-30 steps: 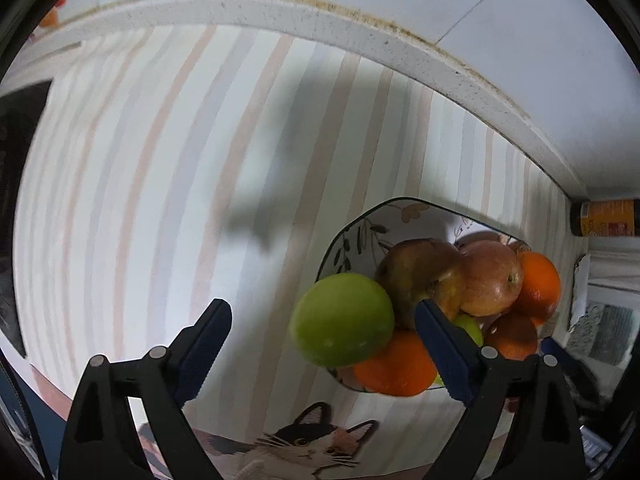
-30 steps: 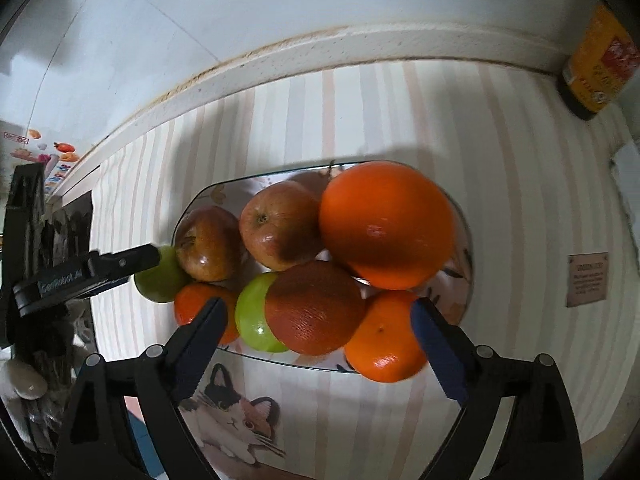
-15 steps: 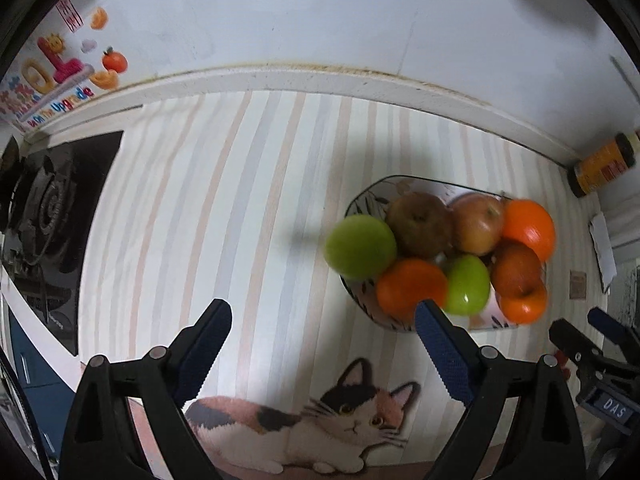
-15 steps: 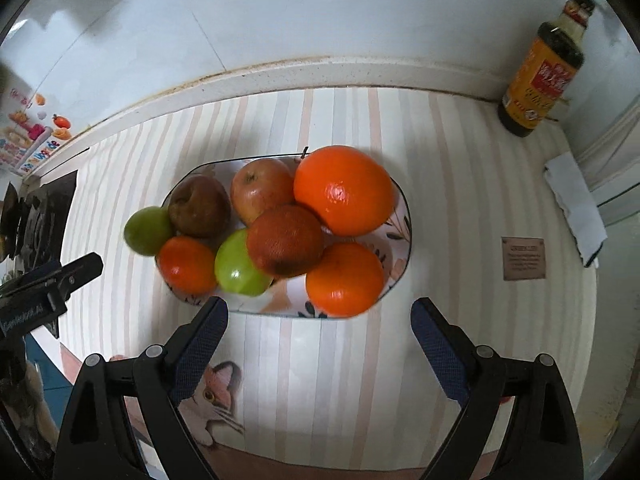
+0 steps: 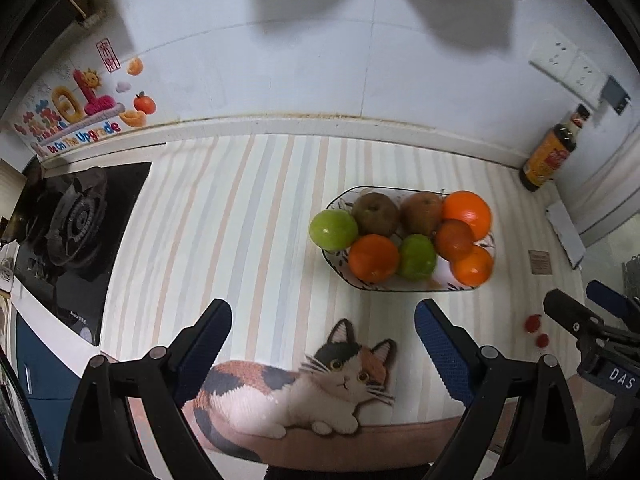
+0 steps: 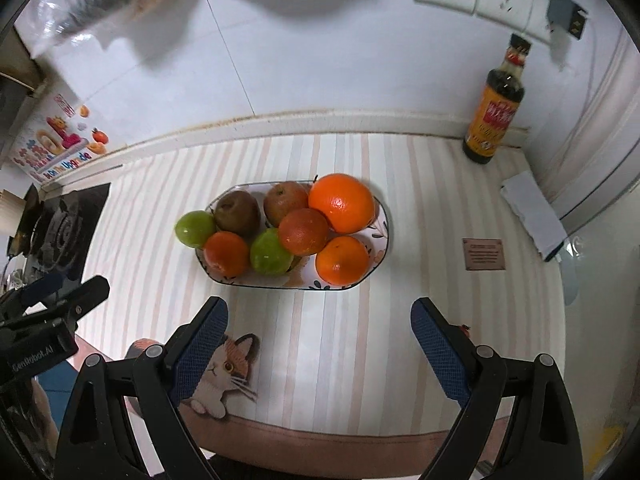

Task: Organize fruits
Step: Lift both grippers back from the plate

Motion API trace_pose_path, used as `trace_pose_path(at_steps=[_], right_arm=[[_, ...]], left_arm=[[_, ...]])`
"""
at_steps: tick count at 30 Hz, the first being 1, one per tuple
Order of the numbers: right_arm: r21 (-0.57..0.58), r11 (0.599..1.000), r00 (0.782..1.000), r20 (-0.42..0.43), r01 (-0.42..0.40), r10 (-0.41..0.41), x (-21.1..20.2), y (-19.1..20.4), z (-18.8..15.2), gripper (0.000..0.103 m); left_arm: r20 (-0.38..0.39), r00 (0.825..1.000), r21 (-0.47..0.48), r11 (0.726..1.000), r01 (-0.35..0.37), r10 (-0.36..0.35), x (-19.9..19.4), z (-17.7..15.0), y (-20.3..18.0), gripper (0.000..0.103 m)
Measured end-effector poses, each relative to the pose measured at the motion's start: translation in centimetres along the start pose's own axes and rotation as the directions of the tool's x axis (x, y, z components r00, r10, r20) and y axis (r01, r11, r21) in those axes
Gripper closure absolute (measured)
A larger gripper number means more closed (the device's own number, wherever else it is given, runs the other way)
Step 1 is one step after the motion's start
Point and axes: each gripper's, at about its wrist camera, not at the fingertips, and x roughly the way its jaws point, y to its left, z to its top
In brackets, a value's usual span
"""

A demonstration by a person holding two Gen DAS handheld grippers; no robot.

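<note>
- Holding both grippers above the table, we look down on the striped mat (image 6: pixel 420 208) that covers it; a calico cat is printed along the mat's near edge (image 5: pixel 304 384).
- Our left gripper (image 5: pixel 322 346) has its blue-padded jaws spread wide with nothing between them, only the mat and the cat print below.
- Our right gripper (image 6: pixel 318 344) is the same: jaws wide apart and empty, hanging over bare mat in front of the dish.
- In the left wrist view the right gripper shows at the right edge (image 5: pixel 596 328); in the right wrist view the left gripper shows at the left edge (image 6: pixel 52 312).
- The fruit sits piled in a white oval dish with a dark rim and leaf pattern (image 6: pixel 376 264), near the middle of the mat.
- In the dish we count a large bright orange (image 6: pixel 341 208), a darker reddish orange (image 6: pixel 303 231) touching it, a smaller orange (image 6: pixel 342 260) at the near right, and another orange (image 6: pixel 227 253) at the near left.
- A green apple (image 6: pixel 270 252) lies between the oranges at the front; a second green apple (image 6: pixel 195 229) hangs over the dish's left rim.
- Two brownish-red apples (image 6: pixel 237 213) and (image 6: pixel 285 203) sit at the back.
- A dark sauce bottle with a yellow label (image 6: pixel 494 108) stands by the wall, well apart from the dish; a black gas stove (image 5: pixel 76 224) is at the far left.
</note>
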Motion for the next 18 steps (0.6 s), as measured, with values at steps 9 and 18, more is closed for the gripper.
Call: trace_pose_path(at_steps=[9,18], right_arm=[[-0.003,1.0,0.995,0.095,-0.006,0.007,-6.7,0.3,-2.2,0.008],[-0.007,1.0,0.986,0.165,-0.021,0.022,-11.9,0.9,-4.2,0.008]], left_arm=[[0.083,0.996,0.018,0.999,0.035,-0.036,-5.5,-1.8,-0.7,0.009],[0.145,0.988,0.037,0.998,0.052,-0.057,-9.4,-3.2,-1.2,0.009]])
